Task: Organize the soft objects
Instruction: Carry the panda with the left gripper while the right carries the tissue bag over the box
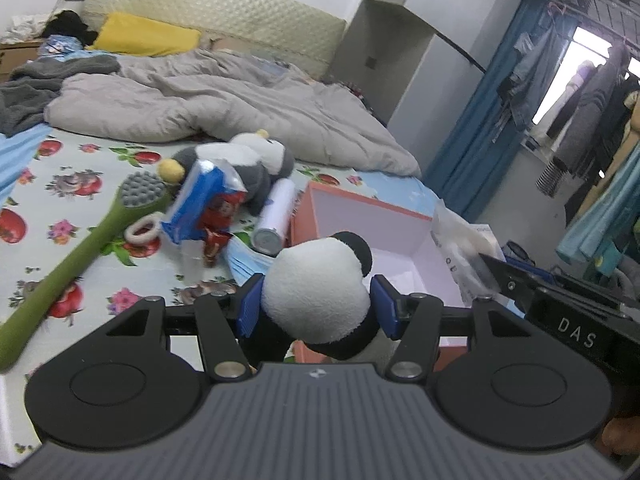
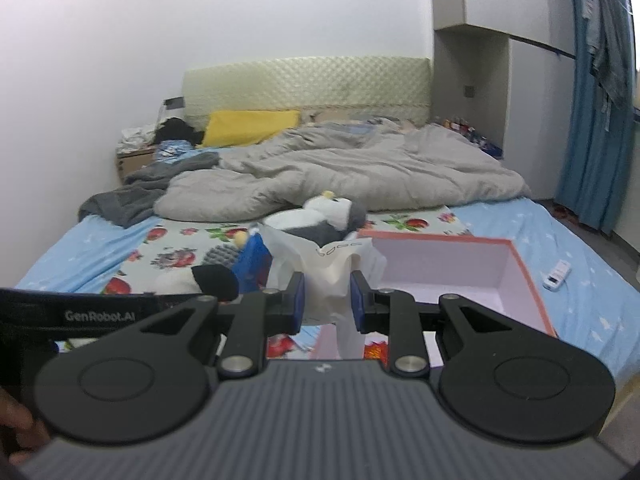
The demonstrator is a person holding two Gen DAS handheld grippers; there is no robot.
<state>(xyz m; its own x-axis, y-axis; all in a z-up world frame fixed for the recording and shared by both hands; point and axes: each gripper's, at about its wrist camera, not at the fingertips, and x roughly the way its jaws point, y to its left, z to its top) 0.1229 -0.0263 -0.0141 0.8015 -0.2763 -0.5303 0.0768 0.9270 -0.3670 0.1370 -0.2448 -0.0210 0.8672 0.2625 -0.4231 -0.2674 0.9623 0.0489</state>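
Pink box (image 1: 376, 216) apparently empty; panda plush (image 1: 320, 292) clamped in left gripper (image 1: 316, 308), plastic bag (image 2: 326, 272) in right gripper (image 2: 327, 300); penguin plush (image 1: 244, 160) beyond box, unsorted.

Panda (image 1: 316, 292) sits btwn left tool (image 1: 316, 304) pads, above near edge of box (image 1: 376, 220) on bed (image 1: 60, 184). Bag (image 2: 328, 276) btwn right tool (image 2: 328, 300) pads, just left of box. Left of box: can (image 1: 274, 220), packet (image 1: 204, 200), brush (image 1: 80, 248). Penguin (image 1: 244, 160) behind packet; duvet (image 1: 224, 108) behind penguin. Remote (image 2: 557, 274) right of box.
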